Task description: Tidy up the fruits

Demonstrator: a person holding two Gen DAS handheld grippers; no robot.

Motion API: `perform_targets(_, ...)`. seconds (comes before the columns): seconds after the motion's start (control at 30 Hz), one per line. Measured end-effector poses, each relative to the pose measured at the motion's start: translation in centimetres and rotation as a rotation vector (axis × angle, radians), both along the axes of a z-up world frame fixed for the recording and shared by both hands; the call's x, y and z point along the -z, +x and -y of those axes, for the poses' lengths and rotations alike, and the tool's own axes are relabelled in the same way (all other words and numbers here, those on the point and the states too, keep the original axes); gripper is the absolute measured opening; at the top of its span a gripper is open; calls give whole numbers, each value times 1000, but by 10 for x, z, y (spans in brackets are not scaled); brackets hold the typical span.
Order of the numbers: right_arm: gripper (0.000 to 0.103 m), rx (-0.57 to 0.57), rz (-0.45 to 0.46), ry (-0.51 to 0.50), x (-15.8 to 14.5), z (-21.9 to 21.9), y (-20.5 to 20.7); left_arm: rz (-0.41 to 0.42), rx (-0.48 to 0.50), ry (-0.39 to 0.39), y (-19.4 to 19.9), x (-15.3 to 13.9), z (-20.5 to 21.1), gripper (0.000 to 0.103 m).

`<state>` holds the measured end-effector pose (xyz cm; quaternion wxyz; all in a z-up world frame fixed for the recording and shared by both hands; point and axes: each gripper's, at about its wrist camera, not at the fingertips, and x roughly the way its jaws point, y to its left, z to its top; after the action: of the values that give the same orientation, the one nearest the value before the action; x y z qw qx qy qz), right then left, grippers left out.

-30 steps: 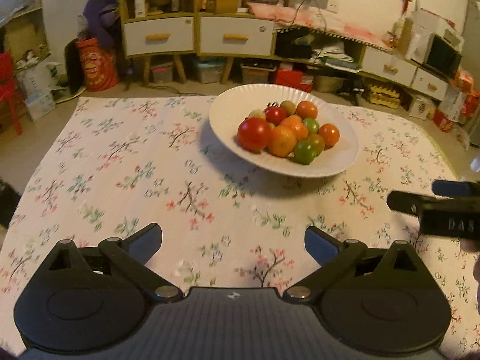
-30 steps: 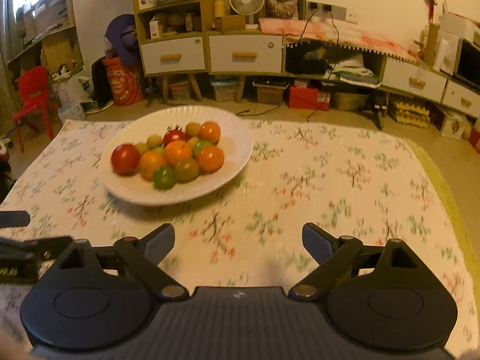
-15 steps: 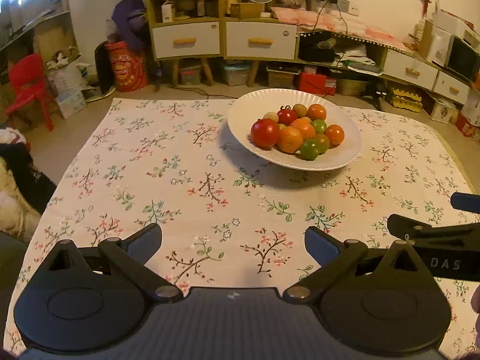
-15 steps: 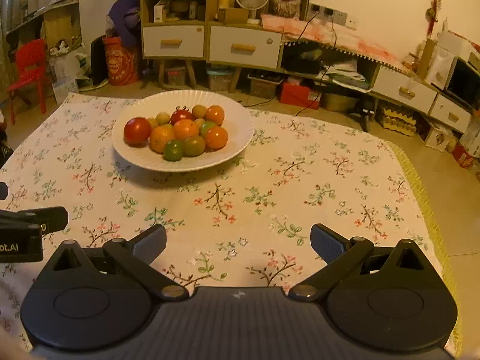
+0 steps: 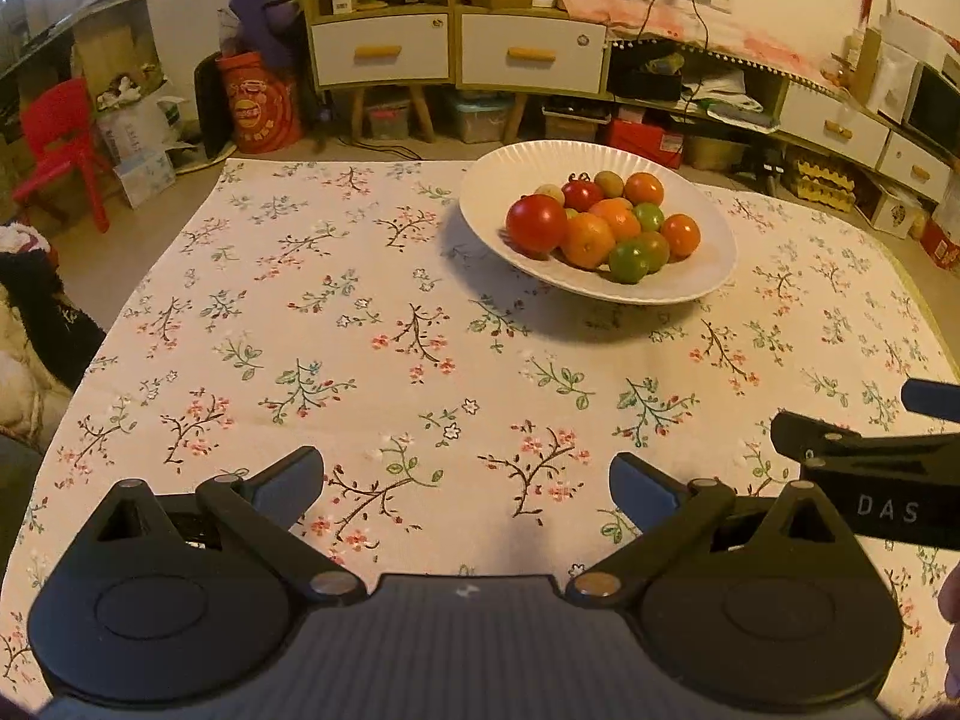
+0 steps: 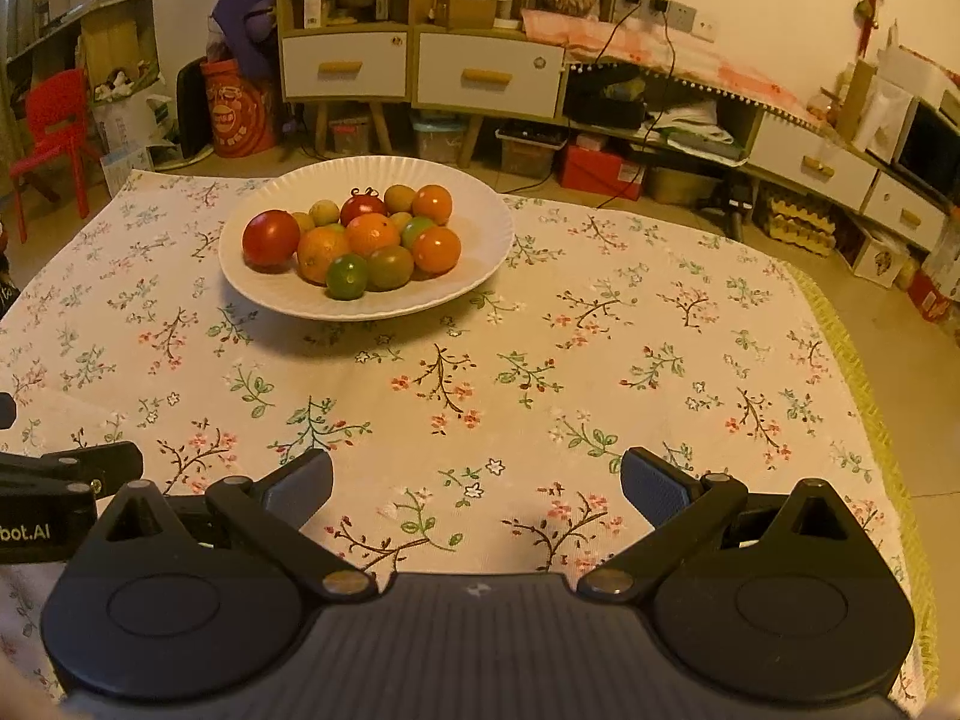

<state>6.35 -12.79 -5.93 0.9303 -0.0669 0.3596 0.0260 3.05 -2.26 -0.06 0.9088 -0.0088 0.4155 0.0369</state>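
Note:
A white plate [image 5: 708,276] [image 6: 480,222] sits on the flowered tablecloth toward the far side. It holds a pile of several fruits: a big red tomato [image 5: 536,223] [image 6: 270,237], oranges [image 5: 587,240] [image 6: 372,234] and green ones [image 5: 628,261] [image 6: 347,277]. My left gripper [image 5: 467,480] is open and empty, above the cloth near the front edge. My right gripper [image 6: 477,483] is open and empty, level with it. Each gripper shows at the edge of the other's view.
The flowered tablecloth [image 5: 360,324] covers the low table. Beyond its far edge stand drawer cabinets [image 6: 420,69], a red chair [image 5: 60,138], an orange bin [image 5: 258,102] and boxes on the floor.
Both grippers have pulled back from the plate and risen; the plate looks farther away. Both stay open.

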Motion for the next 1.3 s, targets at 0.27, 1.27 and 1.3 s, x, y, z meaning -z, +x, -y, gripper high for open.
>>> perform_targets(0.27, 102, -9, 2, 4, -2, -1, -1, 11, 0, -6, -2, -2, 1, 97)
perform_targets(1.27, 102, -16, 1, -4, -4, -5, -3, 4, 3, -16, -2, -3, 2, 97)
perform_targets(1.3, 102, -16, 1, -5, -4, -5, -3, 4, 3, -16, -2, -3, 2, 97)
